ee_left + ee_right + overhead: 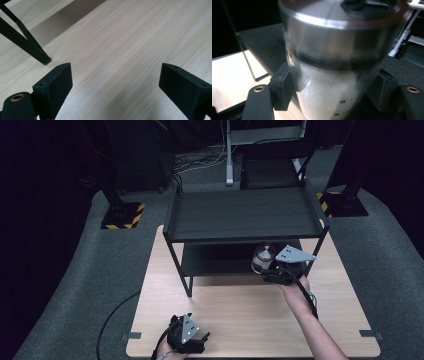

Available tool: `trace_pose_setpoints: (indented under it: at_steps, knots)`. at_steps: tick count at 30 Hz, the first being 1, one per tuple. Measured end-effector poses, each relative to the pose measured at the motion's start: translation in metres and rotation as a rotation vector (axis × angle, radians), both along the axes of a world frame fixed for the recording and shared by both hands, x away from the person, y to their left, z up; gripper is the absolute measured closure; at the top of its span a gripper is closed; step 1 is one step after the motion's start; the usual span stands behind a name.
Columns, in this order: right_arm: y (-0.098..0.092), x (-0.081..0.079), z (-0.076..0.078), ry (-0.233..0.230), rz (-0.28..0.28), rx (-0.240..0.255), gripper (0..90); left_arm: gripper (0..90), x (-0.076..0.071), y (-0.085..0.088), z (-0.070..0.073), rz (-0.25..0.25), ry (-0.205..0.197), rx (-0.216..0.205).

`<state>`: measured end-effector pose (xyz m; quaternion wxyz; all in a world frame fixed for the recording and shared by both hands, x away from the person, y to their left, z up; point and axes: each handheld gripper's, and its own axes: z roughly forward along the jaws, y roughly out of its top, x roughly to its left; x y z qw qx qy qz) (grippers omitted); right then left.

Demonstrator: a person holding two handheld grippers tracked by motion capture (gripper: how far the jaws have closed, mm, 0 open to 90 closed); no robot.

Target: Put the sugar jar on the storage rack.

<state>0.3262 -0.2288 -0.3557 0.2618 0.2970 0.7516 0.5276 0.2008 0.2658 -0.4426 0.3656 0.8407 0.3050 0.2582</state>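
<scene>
**Right hand-held gripper carrying a clear jar at the front of a black shelf rack**

The right hand-held gripper (271,271) is clamping a clear jar (263,258) with a metal lid. In the right gripper view its two black jaws are pressing against opposite sides of the jar (332,75), low on the body, so the jar is standing upright between them with the lid well above the grip. The jar is looking frosted or filled with something pale; which, the blur is making hard to tell. Holding it by the body rather than the lid is probably keeping it level and leaving the top free.

In the high view the jar is sitting just in front of the lower shelf (220,259) of a black two-tier rack (245,215), under the edge of the upper shelf. Whether it is touching the lower shelf or hanging just above it cannot be told. The person's right forearm is reaching in from the bottom right toward the rack.

The left hand-held gripper (192,340) is resting near the front edge of the light wooden surface (235,320), well apart from the jar. Its jaws are standing wide open with nothing between them, and the left gripper view is showing bare wood grain (120,62) and one leg of the rack (27,47). It appears to be waiting out of the way while the right one is handling the jar.
</scene>
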Motion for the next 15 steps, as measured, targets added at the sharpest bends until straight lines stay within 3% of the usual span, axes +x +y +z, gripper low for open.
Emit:
trace_pose_setpoints:
  at_steps: [4,8,15]
  knots:
    - [-0.004,0.007,-0.004,0.021,-0.001,0.036,29.8,11.5,0.000,0.000,0.000,0.001,0.001,-0.001]
    - [-0.007,-0.004,-0.004,-0.038,0.013,-0.038,21.9,11.5,-0.001,0.000,0.000,0.001,0.000,-0.002]
    - [-0.047,-0.027,-0.020,-0.085,0.071,-0.013,14.7,11.4,0.000,-0.001,0.000,-0.002,0.004,0.004]
